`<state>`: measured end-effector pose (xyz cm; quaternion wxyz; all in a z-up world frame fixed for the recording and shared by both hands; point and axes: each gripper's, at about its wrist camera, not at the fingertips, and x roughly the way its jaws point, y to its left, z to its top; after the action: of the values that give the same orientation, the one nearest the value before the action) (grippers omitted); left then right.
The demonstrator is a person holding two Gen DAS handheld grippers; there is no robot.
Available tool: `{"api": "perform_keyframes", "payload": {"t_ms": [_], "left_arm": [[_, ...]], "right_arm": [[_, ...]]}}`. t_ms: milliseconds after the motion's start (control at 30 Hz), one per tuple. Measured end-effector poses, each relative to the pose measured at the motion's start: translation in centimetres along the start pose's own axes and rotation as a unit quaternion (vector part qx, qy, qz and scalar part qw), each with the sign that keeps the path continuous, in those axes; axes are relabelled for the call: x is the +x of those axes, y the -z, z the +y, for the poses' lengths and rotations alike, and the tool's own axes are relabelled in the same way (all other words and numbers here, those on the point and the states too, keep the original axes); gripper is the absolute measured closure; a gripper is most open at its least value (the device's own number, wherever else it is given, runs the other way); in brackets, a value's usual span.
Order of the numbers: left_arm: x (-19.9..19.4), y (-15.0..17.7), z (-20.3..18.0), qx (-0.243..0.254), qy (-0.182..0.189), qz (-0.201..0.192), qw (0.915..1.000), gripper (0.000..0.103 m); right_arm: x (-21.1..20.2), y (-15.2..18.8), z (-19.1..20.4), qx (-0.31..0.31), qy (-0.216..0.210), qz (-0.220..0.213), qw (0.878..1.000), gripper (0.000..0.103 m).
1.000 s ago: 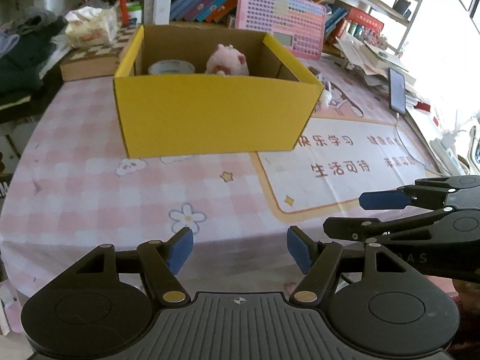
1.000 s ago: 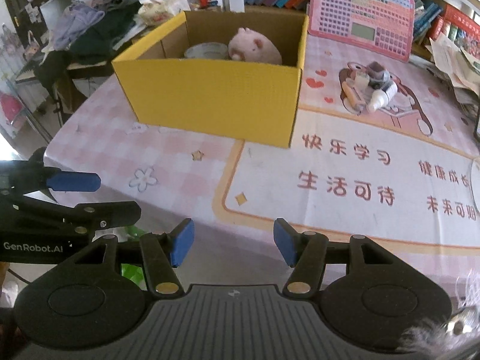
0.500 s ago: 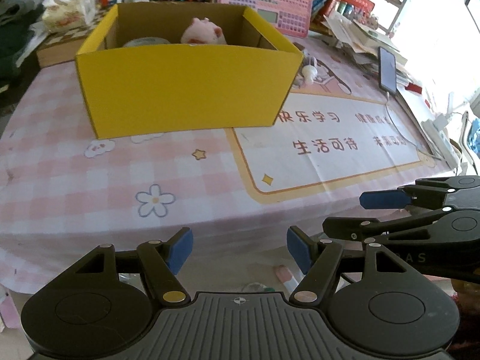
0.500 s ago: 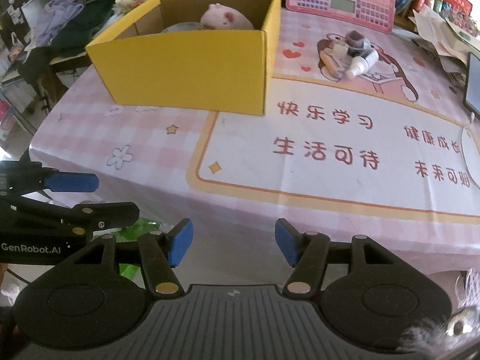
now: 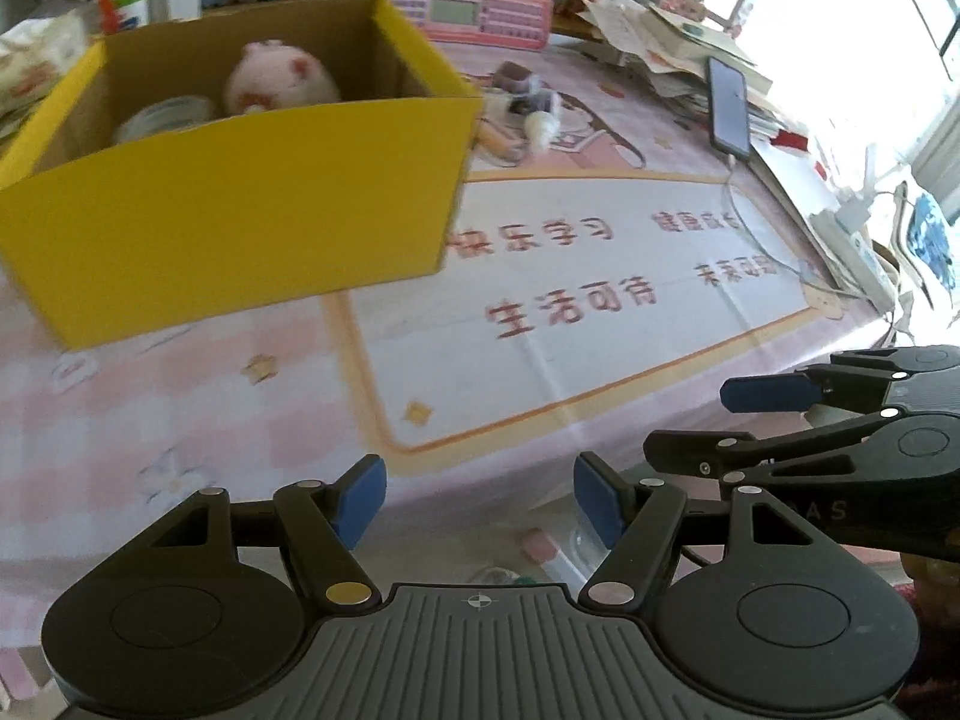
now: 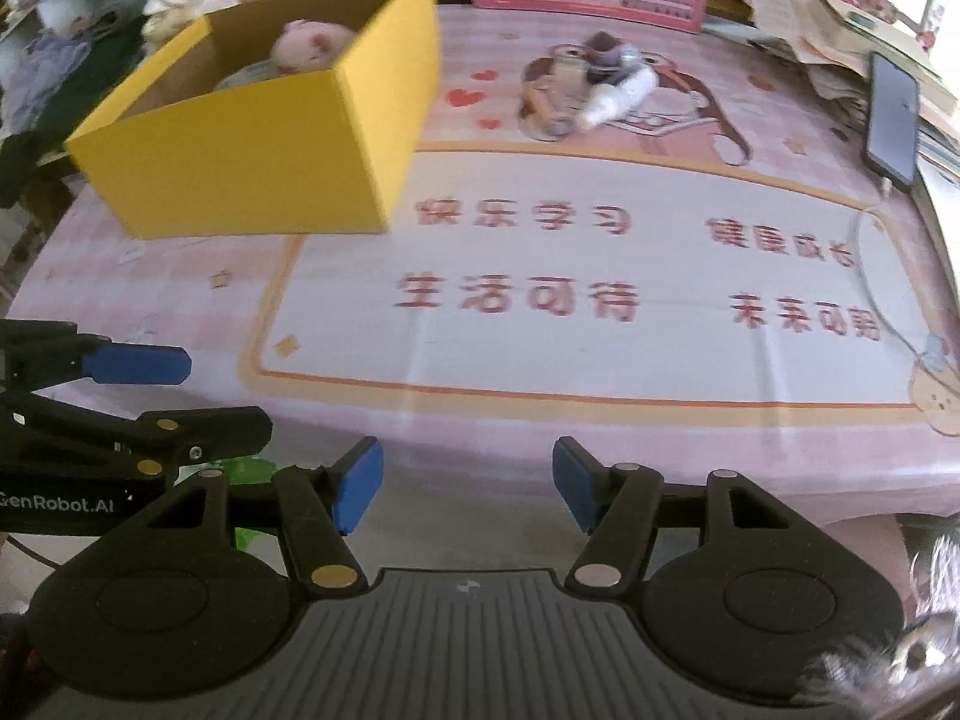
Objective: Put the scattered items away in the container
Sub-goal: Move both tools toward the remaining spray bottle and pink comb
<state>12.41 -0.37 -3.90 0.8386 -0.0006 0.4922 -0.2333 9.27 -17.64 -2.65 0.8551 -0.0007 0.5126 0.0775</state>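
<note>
Both claws, near edge of the table. The right gripper (image 6: 468, 489) carried nothing; its blue pads (image 6: 359, 483) stood apart with only the tablecloth (image 6: 600, 420) edge showing between them, and its jaws were opening. The left gripper (image 5: 479, 501) was likewise empty, its jaws set moderately wide with bare cloth in the gap. Each claw appeared at the side of the other's view, so the two were held close together, side by side, both short of the work.

Beyond the claws lay a printed mat (image 6: 600, 312) with red lettering. Past its far edge, on a cartoon print, sat the remaining items: a small cluster (image 6: 591, 87) of a white dropper-style bottle (image 6: 621, 93), a greyish lump behind it and a tan piece beside it, all touching or nearly so. Motion blur kept their exact kinds from being told. The yellow box (image 6: 258, 144) stood to the left of the cluster, just beside it, and already held a pink plush toy (image 6: 312, 42) and a pale round dish (image 5: 165, 117).

Handling, as a judgement: the bottle looked light, stiff and smooth, apt to roll or slip; a grip across its body, square to its long axis, seemed safest. The cluster's crowding made it likely that a neighbour would be nudged, so the outermost piece was the better first pick.

A phone (image 6: 893, 114) lay well to the right, with papers (image 5: 666, 36) behind.
</note>
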Motion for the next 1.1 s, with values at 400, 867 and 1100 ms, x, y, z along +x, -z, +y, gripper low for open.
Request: {"api": "perform_keyframes", "payload": {"t_ms": [400, 867, 1100], "left_arm": [[4.9, -4.7, -6.1, 0.049, 0.017, 0.025, 0.9983, 0.032], [8.6, -11.5, -10.5, 0.065, -0.021, -0.012, 0.9976, 0.032], [9.0, -13.8, -10.2, 0.042, -0.060, -0.028, 0.9969, 0.032]], "right_arm": [[0.5, -1.5, -8.9, 0.061, 0.025, -0.004, 0.998, 0.041], [2.1, -6.5, -17.1, 0.104, 0.001, -0.051, 0.993, 0.041], [4.0, -9.8, -18.7, 0.101, -0.027, -0.063, 0.992, 0.041]]}}
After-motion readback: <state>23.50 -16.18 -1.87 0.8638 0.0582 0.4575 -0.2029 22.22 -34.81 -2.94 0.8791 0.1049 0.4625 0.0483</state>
